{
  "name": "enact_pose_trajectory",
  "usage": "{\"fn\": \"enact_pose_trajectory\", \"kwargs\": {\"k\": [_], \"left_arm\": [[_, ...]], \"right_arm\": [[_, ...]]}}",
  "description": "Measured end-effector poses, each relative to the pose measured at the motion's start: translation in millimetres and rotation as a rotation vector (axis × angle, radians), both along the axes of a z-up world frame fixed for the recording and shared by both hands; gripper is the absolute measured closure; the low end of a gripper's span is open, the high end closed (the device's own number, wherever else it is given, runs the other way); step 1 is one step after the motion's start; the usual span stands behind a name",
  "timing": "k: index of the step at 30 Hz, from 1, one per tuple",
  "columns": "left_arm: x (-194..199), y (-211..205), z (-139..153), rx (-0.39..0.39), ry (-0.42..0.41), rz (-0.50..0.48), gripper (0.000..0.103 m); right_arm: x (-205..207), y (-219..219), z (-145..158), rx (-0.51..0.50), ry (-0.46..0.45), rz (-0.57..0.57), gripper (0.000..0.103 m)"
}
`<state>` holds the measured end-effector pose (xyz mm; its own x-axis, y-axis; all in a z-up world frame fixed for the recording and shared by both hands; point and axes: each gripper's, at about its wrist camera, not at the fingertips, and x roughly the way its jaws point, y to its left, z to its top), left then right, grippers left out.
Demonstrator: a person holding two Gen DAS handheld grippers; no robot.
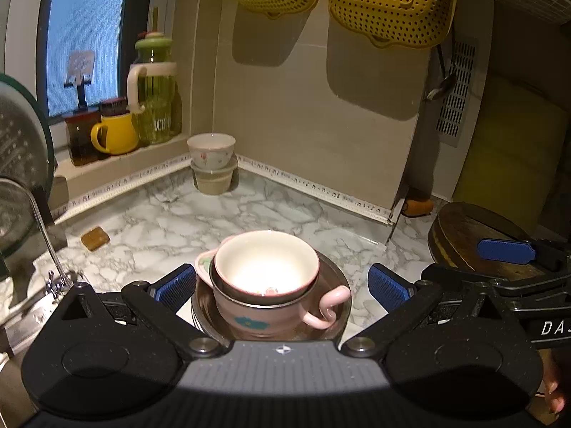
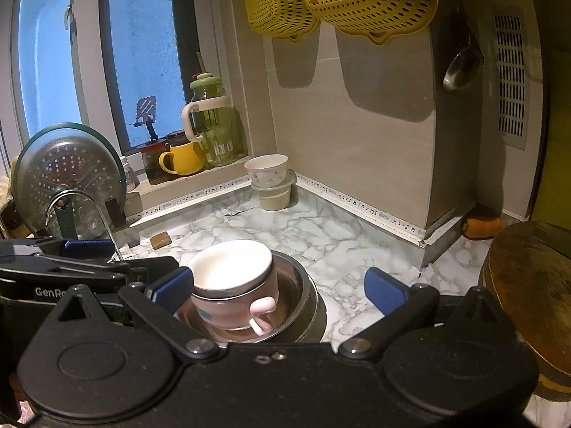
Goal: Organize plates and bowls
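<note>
A white bowl with a pink rim (image 1: pixel 267 262) sits nested in a pink cup (image 1: pixel 257 312) with a curled handle, which stands in a steel bowl (image 1: pixel 335 278) on the marble counter. My left gripper (image 1: pixel 282 287) is open, its blue pads on either side of the stack, not touching it. My right gripper (image 2: pixel 278 290) is open too, with the same stack (image 2: pixel 232 267) between its fingers, closer to the left pad. Its blue fingers also show in the left wrist view (image 1: pixel 506 251). A second flowered bowl (image 1: pixel 211 149) sits on a lidded tub in the far corner.
A round wooden board (image 2: pixel 531 292) lies at the right. A faucet (image 2: pixel 103 221) and a perforated steel lid (image 2: pixel 67 174) stand at the left. Jars, a yellow mug (image 1: pixel 116 133) and a pitcher line the windowsill. Yellow colanders (image 1: pixel 389 3) hang on the wall. A brown soap bar (image 1: pixel 94 238) lies on the counter.
</note>
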<state>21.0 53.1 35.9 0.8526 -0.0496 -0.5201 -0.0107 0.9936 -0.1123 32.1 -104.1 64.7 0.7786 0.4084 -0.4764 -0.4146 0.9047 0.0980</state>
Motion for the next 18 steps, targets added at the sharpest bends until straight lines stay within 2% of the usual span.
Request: {"fn": "enact_pose_trajectory", "kwargs": {"k": [11,18], "left_arm": [[-1.7,-0.5,0.2,-0.008,0.044,-0.001,0.000],[-0.4,-2.3,-2.9,-0.040,0.098,-0.022,0.000]], "right_arm": [[-4.2,1.0,0.5,-0.008,0.016,-0.009,0.000],[-9.4,-3.0,-1.5,-0.004,0.032,-0.026,0.000]]}}
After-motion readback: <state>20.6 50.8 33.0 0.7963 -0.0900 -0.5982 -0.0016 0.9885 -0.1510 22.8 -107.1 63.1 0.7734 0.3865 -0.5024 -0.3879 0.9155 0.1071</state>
